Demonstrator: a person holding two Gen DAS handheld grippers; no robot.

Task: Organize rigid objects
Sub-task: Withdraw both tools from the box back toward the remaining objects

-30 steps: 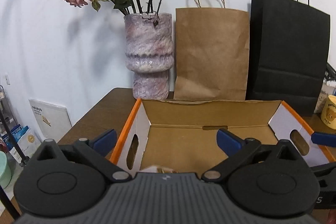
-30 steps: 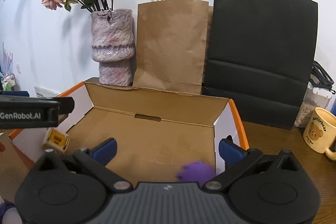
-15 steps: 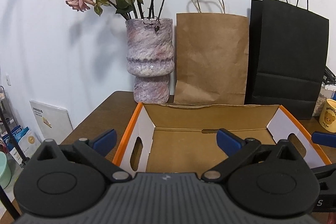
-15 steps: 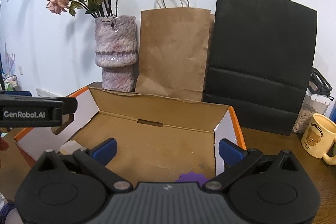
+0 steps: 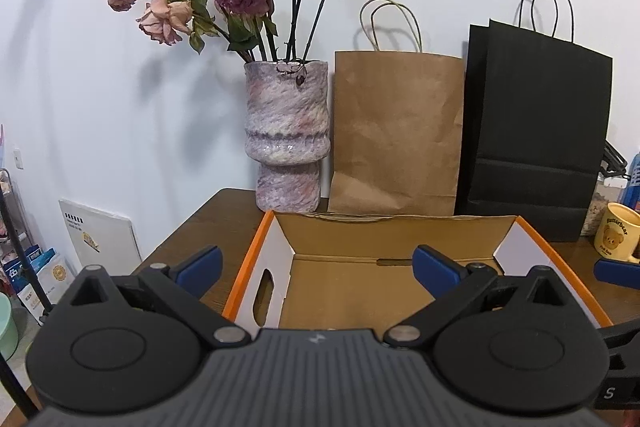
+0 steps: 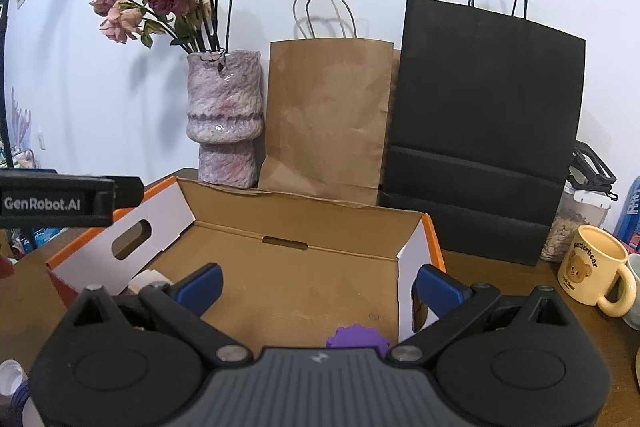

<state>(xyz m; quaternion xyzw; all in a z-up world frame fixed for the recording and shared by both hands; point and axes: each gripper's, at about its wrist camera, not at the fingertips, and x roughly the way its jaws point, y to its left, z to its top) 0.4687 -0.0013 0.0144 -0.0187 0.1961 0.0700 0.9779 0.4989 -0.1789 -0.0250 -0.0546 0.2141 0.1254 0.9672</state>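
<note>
An open cardboard box [image 5: 400, 239] with orange rim and white end walls sits on the brown table. My left gripper [image 5: 316, 267] hovers over its near-left side, open with nothing between the blue fingertips. My right gripper [image 6: 319, 286] hangs open above the same box [image 6: 288, 227], also holding nothing. On the box floor lies a purple knobbly object [image 6: 356, 337], half hidden by the gripper body. A pale cream item [image 6: 150, 277] rests in the box's near-left corner, mostly hidden. The left gripper's side [image 6: 60, 201] shows at the left edge.
Behind the box stand a mottled pink vase [image 5: 286, 135] of dried roses, a brown paper bag [image 5: 396, 131] and a black paper bag [image 5: 536, 131]. A yellow bear mug [image 6: 596, 267] and a lidded jar [image 6: 568, 231] sit to the right. A white bottle cap [image 6: 10, 375] shows at lower left.
Both grippers have risen and drawn back from the box, so it sits lower in each view. The small cube in the left corner is now mostly hidden behind the right gripper's finger.
</note>
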